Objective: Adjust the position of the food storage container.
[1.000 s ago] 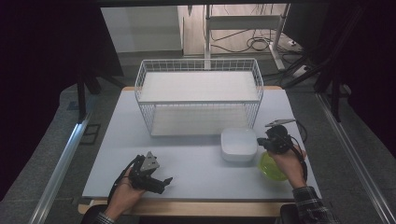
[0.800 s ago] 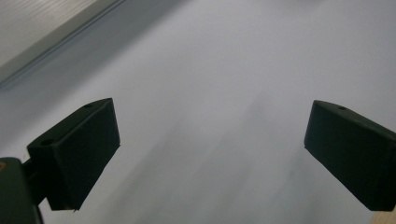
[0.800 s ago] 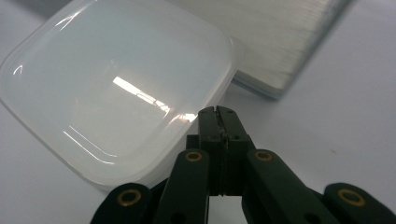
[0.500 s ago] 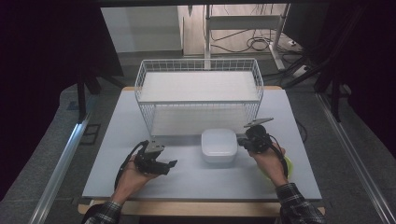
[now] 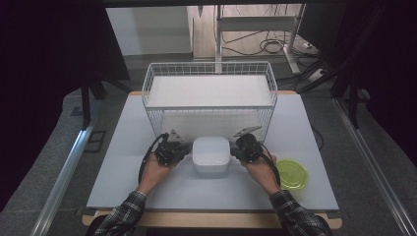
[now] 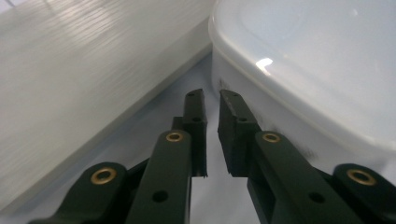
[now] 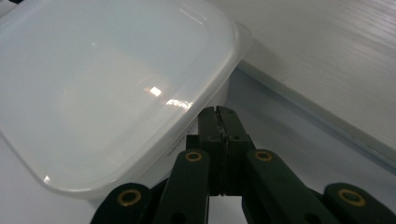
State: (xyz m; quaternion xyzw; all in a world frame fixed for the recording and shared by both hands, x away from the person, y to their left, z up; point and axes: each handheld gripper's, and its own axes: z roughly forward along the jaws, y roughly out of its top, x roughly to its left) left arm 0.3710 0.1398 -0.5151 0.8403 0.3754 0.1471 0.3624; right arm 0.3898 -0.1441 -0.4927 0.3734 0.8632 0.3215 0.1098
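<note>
A white lidded container (image 5: pixel 211 154) sits on the grey tabletop (image 5: pixel 123 147) just in front of the white wire basket (image 5: pixel 210 96), squarely between the two grippers. The left gripper (image 5: pixel 178 149) lies against the container's left side; in the left gripper view its jaws stand a narrow gap apart with nothing between them, their tips right at the container's (image 6: pixel 303 70) side wall below the lid's rim. The right gripper (image 5: pixel 239 149) lies against the container's right side; in the right gripper view its jaws are pressed together on nothing, their tips just under the edge of the lid (image 7: pixel 107 88). A green lid (image 5: pixel 291 174) lies flat on the table to the right, apart from the container.
</note>
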